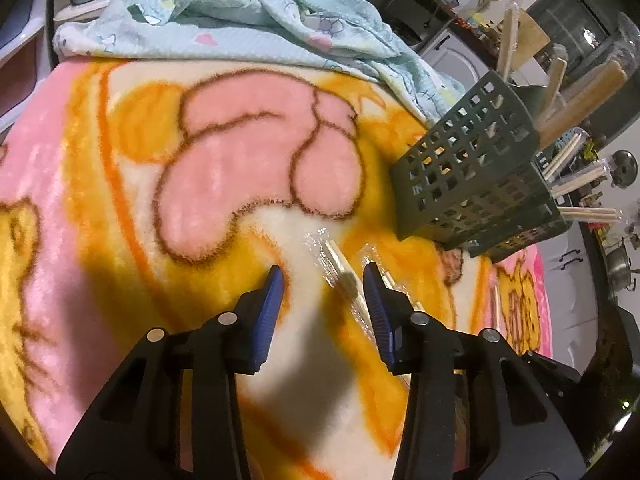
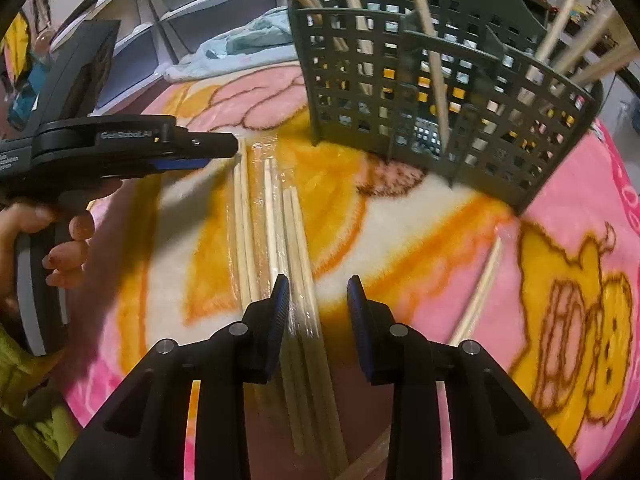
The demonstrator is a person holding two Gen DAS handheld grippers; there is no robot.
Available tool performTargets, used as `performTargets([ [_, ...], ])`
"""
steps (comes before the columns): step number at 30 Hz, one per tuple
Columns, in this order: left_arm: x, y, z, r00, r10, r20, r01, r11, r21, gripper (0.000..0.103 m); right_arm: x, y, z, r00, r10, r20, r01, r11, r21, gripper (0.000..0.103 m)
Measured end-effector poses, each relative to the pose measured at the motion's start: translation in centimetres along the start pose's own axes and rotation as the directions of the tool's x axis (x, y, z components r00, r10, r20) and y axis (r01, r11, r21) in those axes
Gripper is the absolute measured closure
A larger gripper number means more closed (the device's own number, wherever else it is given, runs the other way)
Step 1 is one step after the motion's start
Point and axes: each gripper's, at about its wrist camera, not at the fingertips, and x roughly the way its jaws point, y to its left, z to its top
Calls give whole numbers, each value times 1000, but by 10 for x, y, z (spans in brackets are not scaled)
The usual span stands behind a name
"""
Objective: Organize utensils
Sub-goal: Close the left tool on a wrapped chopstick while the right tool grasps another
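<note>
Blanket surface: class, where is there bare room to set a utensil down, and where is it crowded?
Free: the pink blanket left of the left tool, below the blue cloth. Crowded: wrapped chopsticks beside the green basket.

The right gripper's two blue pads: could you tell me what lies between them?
In the right wrist view, wrapped chopsticks run up between the right gripper pads, untouched, on the blanket.

Both cams ride on the claws and look forward and steeply down along the fingers, pretty close to the fleece blanket. The left view faces across the blanket toward the green basket on its right side. The right view sits nearer the basket, which fills its top. Both share the basket, the wrapped chopsticks and that blanket patch; the right one also catches the left claw.
</note>
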Motion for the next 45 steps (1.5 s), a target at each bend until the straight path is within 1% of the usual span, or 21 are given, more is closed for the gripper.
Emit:
performTargets([
  [5, 5, -2, 5, 1000, 15, -6, -15, 1000, 12, 71, 10, 4, 13, 1000, -7, -2, 7, 1000, -16, 74],
  [9, 9, -3, 8, 1000, 24, -7, -23, 1000, 20, 72, 19, 2, 25, 1000, -11, -5, 11, 1000, -7, 74],
  [10, 9, -3, 8, 1000, 25, -7, -24, 999, 21, 72, 23, 1, 27, 1000, -15, -16, 15, 1000, -4, 74],
  [13, 10, -4, 10, 1000, 28, -5, -28, 999, 27, 72, 31, 1, 33, 1000, -6, -26, 6, 1000, 5, 74],
  [16, 12, -7, 10, 999, 41, 1, -41, 998, 48, 73, 38, 8, 40, 999, -24, -22, 23, 1000, -21, 74],
  [19, 13, -8, 11, 999, 54, 4, -54, 997, 59, 75, 45, 9, 50, 999, -31, -24, 31, 999, -17, 73],
  [24, 14, -4, 13, 998, 63, 8, -64, 996, 63, 84, 54, 13, 59, 999, -49, -19, 49, 999, -22, 74],
  [27, 14, -2, 13, 998, 61, 7, -61, 997, 56, 87, 56, 15, 61, 998, -65, -4, 65, 998, -27, 79],
  [29, 14, -1, 13, 998, 63, 8, -63, 996, 57, 88, 55, 15, 60, 998, -66, 3, 66, 998, -24, 87],
  [30, 14, -1, 13, 998, 66, 10, -66, 996, 60, 90, 54, 14, 60, 998, -63, 12, 63, 998, -17, 93],
  [32, 13, -1, 12, 997, 74, 16, -75, 995, 70, 92, 53, 13, 61, 999, -41, 26, 41, 999, 7, 97],
  [35, 12, -1, 10, 997, 73, 30, -76, 994, 82, 94, 41, 8, 58, 998, 0, 58, -2, 999, 41, 97],
  [39, 8, 5, 10, 998, 52, 30, -54, 997, 60, 96, 20, 3, 53, 994, 31, 102, -39, 997, 73, 97],
  [42, -4, 6, 8, 996, 59, 62, -64, 996, 69, 97, 4, 2, 51, 989, 42, 141, -54, 995, 83, 97],
  [45, -17, 9, 6, 994, 60, 93, -66, 996, 58, 97, -10, 2, 49, 982, 54, 179, -71, 993, 92, 97],
])
